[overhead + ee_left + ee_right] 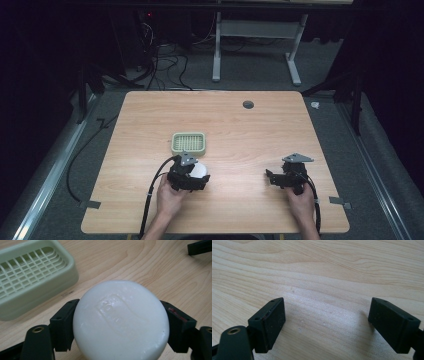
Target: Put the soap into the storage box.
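Note:
A round white bar of soap (121, 320) sits between the two black jaws of my left gripper (120, 325), which press on its sides. From above, the soap (200, 170) shows just under the left gripper (192, 175), a short way in front of a pale green soap dish (189, 143) with a grid insert. That soap dish (30, 277) lies at the upper left in the left gripper view, apart from the soap. My right gripper (274, 178) rests at the table's right, and in its own view the right gripper (327, 320) stands open over bare wood.
The wooden table (235, 125) has a small dark round grommet (248, 104) near its far edge. Bits of grey tape (340, 202) mark the front corners. Beyond the table stand a white frame (255, 45) and cables on the floor.

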A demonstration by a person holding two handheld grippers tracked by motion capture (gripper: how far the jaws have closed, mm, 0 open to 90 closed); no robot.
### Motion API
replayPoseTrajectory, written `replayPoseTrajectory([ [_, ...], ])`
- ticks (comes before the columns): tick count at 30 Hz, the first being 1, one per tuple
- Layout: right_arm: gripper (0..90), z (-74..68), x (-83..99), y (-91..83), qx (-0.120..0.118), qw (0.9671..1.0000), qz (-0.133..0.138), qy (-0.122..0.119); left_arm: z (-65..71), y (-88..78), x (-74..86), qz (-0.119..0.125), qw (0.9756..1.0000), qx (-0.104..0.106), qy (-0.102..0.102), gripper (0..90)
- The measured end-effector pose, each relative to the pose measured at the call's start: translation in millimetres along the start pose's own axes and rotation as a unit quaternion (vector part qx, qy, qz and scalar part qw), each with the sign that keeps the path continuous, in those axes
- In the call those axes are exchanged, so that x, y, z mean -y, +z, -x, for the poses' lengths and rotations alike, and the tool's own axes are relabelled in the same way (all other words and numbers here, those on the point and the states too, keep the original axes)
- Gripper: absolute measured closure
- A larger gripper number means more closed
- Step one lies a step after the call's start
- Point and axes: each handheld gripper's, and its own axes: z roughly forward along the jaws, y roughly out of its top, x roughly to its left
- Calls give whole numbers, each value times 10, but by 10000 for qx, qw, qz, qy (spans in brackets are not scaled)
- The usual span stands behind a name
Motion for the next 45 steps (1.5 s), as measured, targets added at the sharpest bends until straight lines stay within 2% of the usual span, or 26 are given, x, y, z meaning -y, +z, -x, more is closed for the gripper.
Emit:
replayPoseTrajectory([
  [4, 151, 0, 0, 0, -2, 10000, 1, 2, -26, -24, -43, 22, 10000, 13, 6, 246],
  [6, 151, 0, 0, 0, -1, 10000, 1, 1, -48, -31, -48, 13, 9999, 78, -75, 246],
  [13, 151, 0, 0, -1, -3, 10000, -1, 3, -112, -47, -52, -1, 9999, 63, -152, 246],
  [16, 151, 0, 0, -1, -3, 10000, -1, 3, -130, -55, -74, -31, 9999, 14, -112, 246],
  [22, 151, -1, 1, -1, -3, 10000, -1, 1, -176, -77, -132, 39, 9999, -22, -138, 246],
  [23, 151, -1, 1, -1, -4, 10000, -2, 1, -210, -78, -141, 63, 9997, 44, -226, 246],
  [28, 151, -1, 1, -1, -4, 10000, -2, -3, -245, -85, -174, -4, 9998, -16, -176, 246],
  [38, 151, -1, 1, -1, -3, 10000, -1, -6, -314, -114, -311, 60, 9999, -64, -140, 246],
  [45, 151, -1, 1, -2, -2, 10000, -2, -7, -393, -134, -375, 112, 9997, -79, -223, 246],
])
